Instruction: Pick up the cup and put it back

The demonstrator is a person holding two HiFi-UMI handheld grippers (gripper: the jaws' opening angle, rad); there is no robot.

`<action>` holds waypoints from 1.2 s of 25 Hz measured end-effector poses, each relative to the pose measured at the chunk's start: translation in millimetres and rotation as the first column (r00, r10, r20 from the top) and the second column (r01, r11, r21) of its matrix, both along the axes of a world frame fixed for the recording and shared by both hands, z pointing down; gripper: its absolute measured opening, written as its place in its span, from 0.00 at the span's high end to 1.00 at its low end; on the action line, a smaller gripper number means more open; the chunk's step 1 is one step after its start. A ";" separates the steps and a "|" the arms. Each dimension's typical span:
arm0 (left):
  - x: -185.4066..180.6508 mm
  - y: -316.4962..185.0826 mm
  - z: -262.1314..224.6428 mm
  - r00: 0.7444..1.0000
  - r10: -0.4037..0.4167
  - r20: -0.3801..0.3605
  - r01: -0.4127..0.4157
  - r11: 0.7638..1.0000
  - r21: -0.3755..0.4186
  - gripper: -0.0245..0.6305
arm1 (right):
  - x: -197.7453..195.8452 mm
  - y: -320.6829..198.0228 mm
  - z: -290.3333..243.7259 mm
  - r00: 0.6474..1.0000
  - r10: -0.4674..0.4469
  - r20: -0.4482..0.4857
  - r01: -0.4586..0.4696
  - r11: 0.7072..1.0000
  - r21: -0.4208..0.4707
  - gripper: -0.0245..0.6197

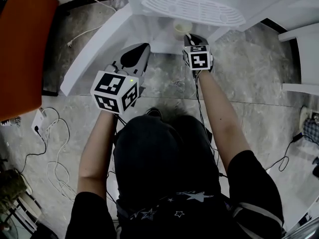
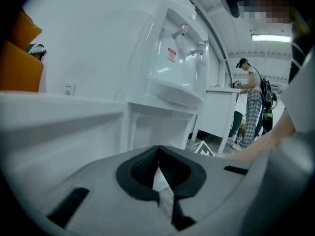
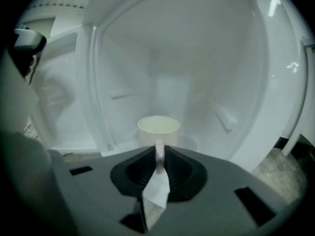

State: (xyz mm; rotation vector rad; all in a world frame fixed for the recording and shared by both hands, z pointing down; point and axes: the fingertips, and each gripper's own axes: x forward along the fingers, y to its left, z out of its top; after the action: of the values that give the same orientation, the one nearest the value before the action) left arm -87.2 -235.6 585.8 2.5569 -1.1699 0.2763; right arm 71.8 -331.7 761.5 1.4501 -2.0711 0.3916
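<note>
Right gripper (image 1: 188, 36), arm outstretched, pinches the cup (image 3: 158, 128) handle; left gripper (image 1: 142, 48) hangs back, jaws together.

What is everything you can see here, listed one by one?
cup: one, cream-white, inside the dispenser's open lower compartment
water dispenser: one, white, two taps, against the wall
orange panel: one, orange, left of the dispenser
power strip: one, white, on the floor at left, cables trailing from it
floor: grey, marble-look
table: one, white, beyond the dispenser
bystander: one, dark cap, checked trousers, by the table
left hand-held gripper: one, grey with black pads, jaws together, empty
right hand-held gripper: one, grey with black pads, jaws closed on the cup's handle
</note>
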 end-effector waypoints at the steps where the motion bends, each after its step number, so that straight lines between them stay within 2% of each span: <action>1: -2.1 0.9 -1.8 1.000 0.001 -0.002 -0.001 1.000 0.005 0.95 | -1.3 3.1 -3.3 1.000 -0.003 0.001 0.003 1.000 0.005 0.88; 8: -2.3 3.9 -27.6 0.999 0.044 0.007 -0.045 0.999 0.020 0.95 | 1.0 35.4 -41.3 1.000 -0.001 0.018 0.000 0.999 0.046 0.89; 12: 3.6 14.9 -51.3 0.999 0.025 0.038 -0.024 0.999 -0.041 0.95 | 6.8 69.2 -85.9 0.999 -0.005 0.033 0.004 1.000 0.025 0.89; 16: 24.1 48.0 -92.0 0.998 0.036 0.044 -0.033 0.996 -0.084 0.95 | 19.3 116.6 -148.6 0.997 -0.005 0.081 0.003 1.000 0.014 0.89; 22: 36.1 119.0 -200.3 0.999 0.011 0.035 -0.008 0.998 -0.067 0.95 | 32.4 197.8 -265.3 0.992 -0.020 0.127 0.013 0.999 0.052 0.89; 30: 35.5 236.6 -366.2 0.997 -0.068 0.030 0.069 0.997 -0.031 0.95 | 50.3 302.0 -460.0 0.989 -0.083 0.124 0.064 0.987 0.148 0.89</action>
State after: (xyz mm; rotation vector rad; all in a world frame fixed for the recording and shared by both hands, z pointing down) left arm -51.8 1.0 219.7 2.4874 -1.2500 0.3147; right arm 122.1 -29.8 301.5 1.4586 -2.2918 0.3205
